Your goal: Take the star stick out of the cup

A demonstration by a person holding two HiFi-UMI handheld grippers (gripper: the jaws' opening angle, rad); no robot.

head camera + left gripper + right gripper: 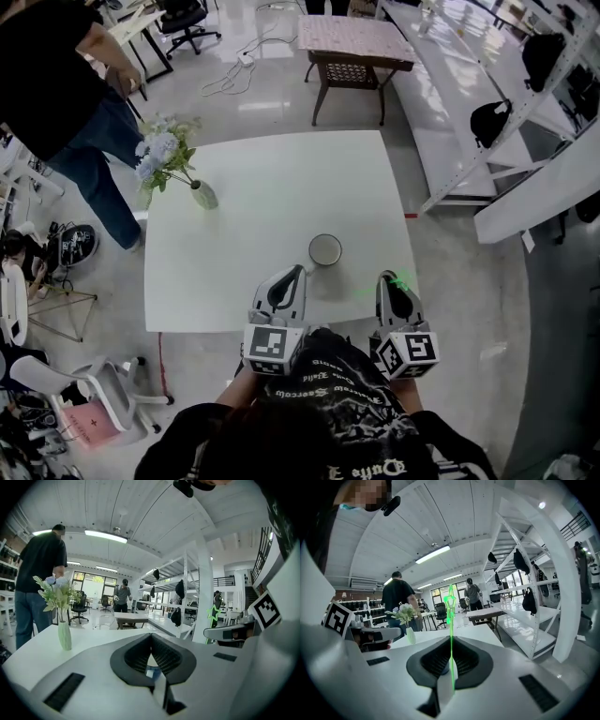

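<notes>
Star stick [450,603] pinched upright in shut right hand-held gripper [451,644], clear of cup [325,249] on surface [262,187] as task wants; left hand-held gripper [151,638] closed empty beside cup.

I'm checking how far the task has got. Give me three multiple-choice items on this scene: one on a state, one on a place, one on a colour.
1. The cup is: A upright on the white table; B tipped over; C held in the air.
2. The star stick is: A inside the cup; B between the right hand-held gripper's jaws; C lying on the floor.
3. The star stick's colour: A red; B green; C blue.
Answers: 1 A, its round rim faces up; 2 B, the jaws clamp its shaft; 3 B, it glows green.
</notes>
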